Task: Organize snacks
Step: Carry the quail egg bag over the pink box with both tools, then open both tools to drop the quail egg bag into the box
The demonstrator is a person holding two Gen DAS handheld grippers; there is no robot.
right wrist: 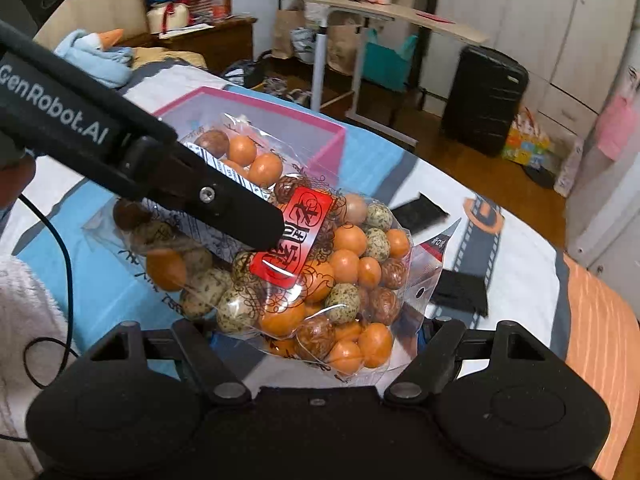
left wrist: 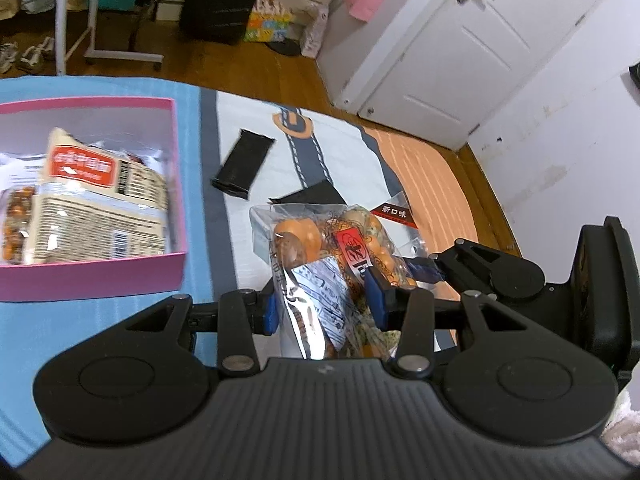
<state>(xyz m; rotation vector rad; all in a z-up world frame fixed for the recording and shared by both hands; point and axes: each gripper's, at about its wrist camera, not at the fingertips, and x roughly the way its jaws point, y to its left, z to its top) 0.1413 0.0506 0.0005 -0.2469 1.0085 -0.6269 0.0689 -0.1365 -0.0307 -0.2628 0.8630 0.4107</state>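
A clear bag of orange, brown and speckled coated nuts [right wrist: 344, 272] with a red label hangs above the bed. My left gripper [left wrist: 324, 304] is shut on one end of the bag [left wrist: 320, 264], its blue pads pressing the plastic. In the right wrist view the left gripper [right wrist: 272, 236] reaches in from the upper left. My right gripper [right wrist: 316, 336] holds the bag's wide lower part between its jaws, its fingertips mostly hidden behind the plastic. The right gripper [left wrist: 480, 272] shows at the bag's right side. The pink box [left wrist: 176, 184] lies to the left, with a beige snack packet [left wrist: 100, 200] inside.
Two black packets [left wrist: 242, 164] [left wrist: 308, 198] lie on the printed bed sheet [left wrist: 340, 140] beyond the bag. The pink box [right wrist: 320, 128] sits on a blue part of the bedding. A black cable [right wrist: 60, 240] and white fleece are at the left; a white door [left wrist: 460, 60] stands beyond the bed.
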